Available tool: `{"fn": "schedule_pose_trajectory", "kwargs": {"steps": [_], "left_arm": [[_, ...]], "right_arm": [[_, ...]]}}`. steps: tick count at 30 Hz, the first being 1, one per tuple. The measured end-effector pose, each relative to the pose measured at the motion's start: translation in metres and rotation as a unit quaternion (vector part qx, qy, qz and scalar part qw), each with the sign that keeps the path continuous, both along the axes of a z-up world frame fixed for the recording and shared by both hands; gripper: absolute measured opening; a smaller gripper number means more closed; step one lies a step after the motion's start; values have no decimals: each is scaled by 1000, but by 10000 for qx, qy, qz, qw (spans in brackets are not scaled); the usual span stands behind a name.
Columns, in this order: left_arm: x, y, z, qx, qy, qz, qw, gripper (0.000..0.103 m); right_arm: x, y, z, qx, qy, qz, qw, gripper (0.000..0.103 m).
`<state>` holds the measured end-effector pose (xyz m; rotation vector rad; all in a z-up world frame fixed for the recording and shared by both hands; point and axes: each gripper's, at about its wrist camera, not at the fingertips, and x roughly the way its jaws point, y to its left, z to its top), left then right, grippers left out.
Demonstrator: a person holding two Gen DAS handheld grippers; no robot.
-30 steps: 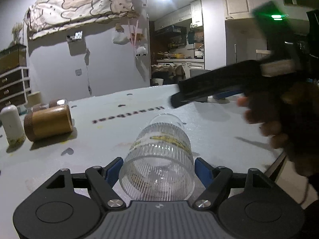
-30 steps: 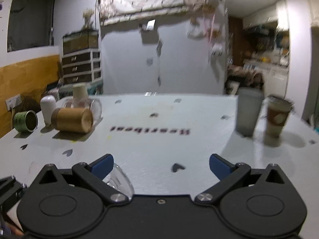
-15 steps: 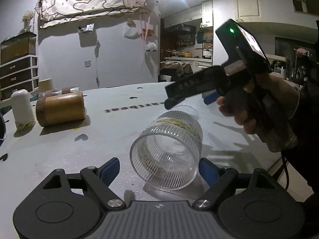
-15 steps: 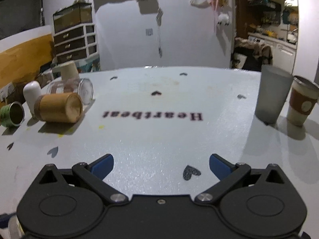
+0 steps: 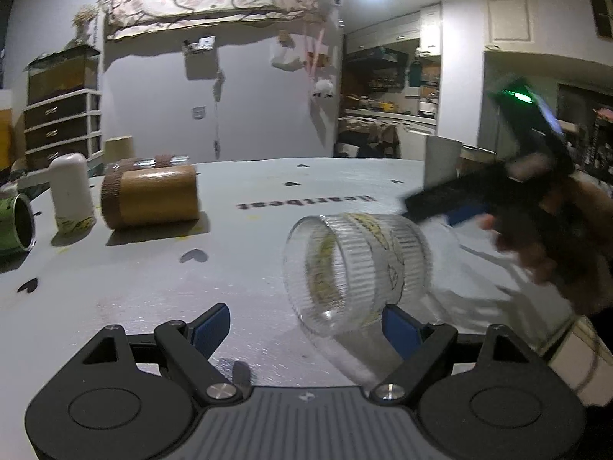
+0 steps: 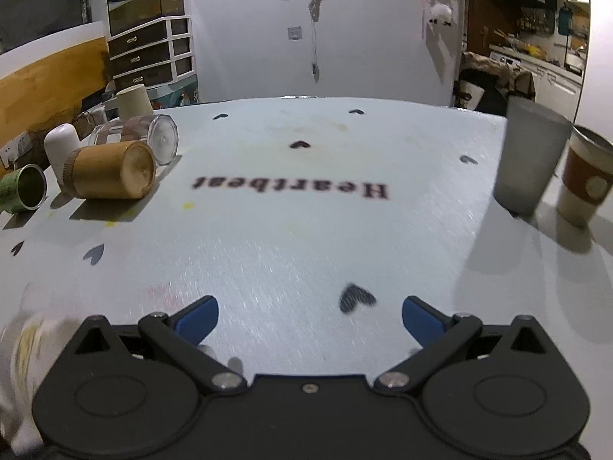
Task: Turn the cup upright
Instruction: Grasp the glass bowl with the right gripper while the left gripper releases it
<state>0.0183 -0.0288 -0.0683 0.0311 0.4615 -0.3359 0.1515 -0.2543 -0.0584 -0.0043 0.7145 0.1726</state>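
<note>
A ribbed clear cup (image 5: 356, 268) lies on its side on the pale desk (image 5: 153, 280), mouth turned toward the left wrist camera and slightly left, base pointing away. The left claw (image 5: 306, 329) is spread wide with nothing between its blue pads (image 5: 212, 326); the cup's lower rim sits just ahead of the right-hand pad, and contact there cannot be judged. Beyond the cup, the right claw (image 5: 440, 201) appears as a dark, motion-blurred shape in a blurred hand (image 5: 544, 241); whether it touches the cup is unclear.

From the right wrist view, the right claw (image 6: 310, 316) is also spread, empty, over bare desk (image 6: 306, 230) printed with "Heartbeat" and small hearts. A smeared pale patch at that view's lower left edge may be the cup, cut off by the frame.

At the desk's far left lie a brown tumbler (image 6: 111, 172), a clear jar (image 6: 138, 138) and a green tin (image 6: 23, 188), all on their sides, beside an upright white bottle (image 6: 61, 149). A grey cup (image 6: 530, 157) and a paper coffee cup (image 6: 584, 176) stand at right.
</note>
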Motion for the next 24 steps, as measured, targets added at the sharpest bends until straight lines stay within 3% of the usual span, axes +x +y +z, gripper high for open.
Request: {"fn": "schedule_pose_trajectory", "kwargs": {"steps": [7, 16, 24], "left_arm": [[19, 9, 4, -251, 120, 320, 9991, 87], [29, 0, 8, -286, 118, 315, 9990, 87], [37, -6, 8, -328, 157, 301, 9989, 87]], "right_arm": [[-37, -14, -10, 550, 310, 419, 9971, 103], [-66, -25, -11, 924, 528, -342, 9937, 103], [-77, -34, -6, 1676, 772, -8, 9828, 103]]}}
